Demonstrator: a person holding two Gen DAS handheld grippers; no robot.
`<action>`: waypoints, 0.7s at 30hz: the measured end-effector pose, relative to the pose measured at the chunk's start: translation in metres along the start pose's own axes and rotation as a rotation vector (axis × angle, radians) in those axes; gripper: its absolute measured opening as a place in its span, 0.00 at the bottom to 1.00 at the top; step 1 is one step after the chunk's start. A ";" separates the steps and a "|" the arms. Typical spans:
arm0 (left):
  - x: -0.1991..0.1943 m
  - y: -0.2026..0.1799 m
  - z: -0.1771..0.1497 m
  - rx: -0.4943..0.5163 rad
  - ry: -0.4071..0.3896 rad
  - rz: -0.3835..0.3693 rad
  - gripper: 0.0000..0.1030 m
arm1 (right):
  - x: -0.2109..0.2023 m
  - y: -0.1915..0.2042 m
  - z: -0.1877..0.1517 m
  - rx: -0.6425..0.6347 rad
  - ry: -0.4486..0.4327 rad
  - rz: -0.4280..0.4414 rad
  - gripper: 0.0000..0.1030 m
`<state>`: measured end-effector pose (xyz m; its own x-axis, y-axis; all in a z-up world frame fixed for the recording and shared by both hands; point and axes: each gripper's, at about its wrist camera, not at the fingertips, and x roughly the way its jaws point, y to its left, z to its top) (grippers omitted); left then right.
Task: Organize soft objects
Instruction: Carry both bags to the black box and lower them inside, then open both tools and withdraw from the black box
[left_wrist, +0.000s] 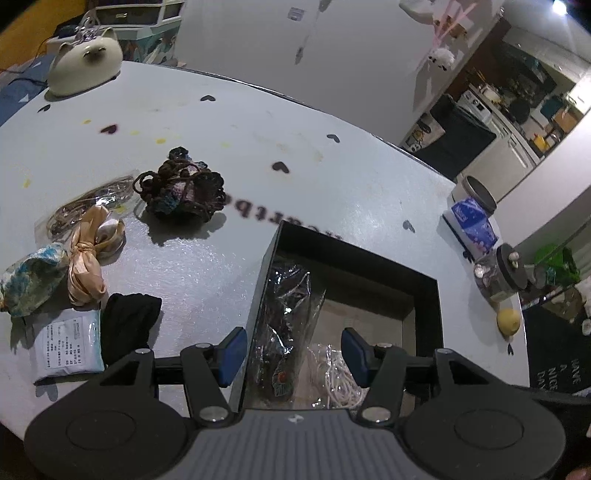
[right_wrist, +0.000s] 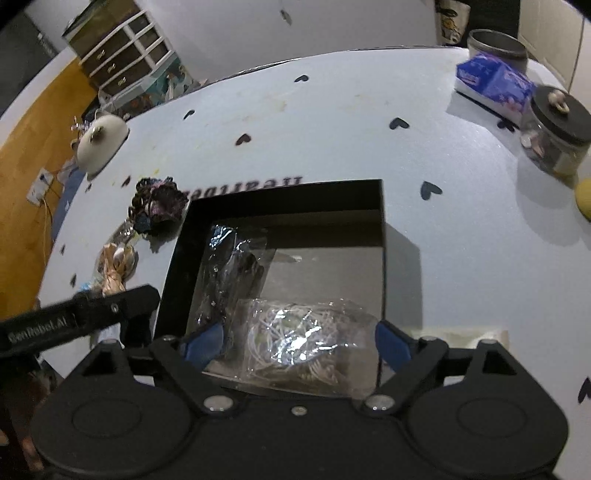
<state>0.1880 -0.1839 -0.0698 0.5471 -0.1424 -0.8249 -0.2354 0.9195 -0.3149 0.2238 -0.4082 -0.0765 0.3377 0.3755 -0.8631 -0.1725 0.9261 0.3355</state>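
Mat (left_wrist: 557, 373) reads "HAVE A NICE DAY"

The white table (left_wrist: 229, 266) carries a black box (left_wrist: 354, 254), crocheted bundle (left_wrist: 183, 190), peach ribbon (left_wrist: 92, 251), and lidded jar (left_wrist: 498, 275).

A cat-shaped ceramic pot (left_wrist: 85, 62) sits at the tabletop's (left_wrist: 332, 177) far left edge; a tissue pack (left_wrist: 474, 225), lidded glass jar (left_wrist: 500, 273) and lemon (left_wrist: 509, 322) line its right edge.

A black box (left_wrist: 424, 288) is sitting on a white bench (left_wrist: 229, 110) dotted with dark hearts; left of the box are lying a peach satin ribbon (left_wrist: 86, 254) and a blue-floral pouch (left_wrist: 31, 277).
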 end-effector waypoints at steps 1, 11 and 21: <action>0.000 -0.001 -0.001 0.008 0.002 0.001 0.55 | -0.002 -0.002 -0.001 0.007 -0.005 0.007 0.85; -0.003 -0.008 -0.007 0.037 -0.003 -0.007 0.55 | -0.015 -0.001 -0.005 -0.034 -0.045 0.064 0.69; -0.014 -0.008 -0.011 0.056 -0.052 0.006 0.62 | -0.034 -0.002 -0.007 -0.086 -0.151 0.040 0.75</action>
<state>0.1735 -0.1928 -0.0607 0.5871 -0.1190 -0.8007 -0.1941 0.9396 -0.2820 0.2061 -0.4229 -0.0499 0.4634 0.4187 -0.7810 -0.2646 0.9065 0.3291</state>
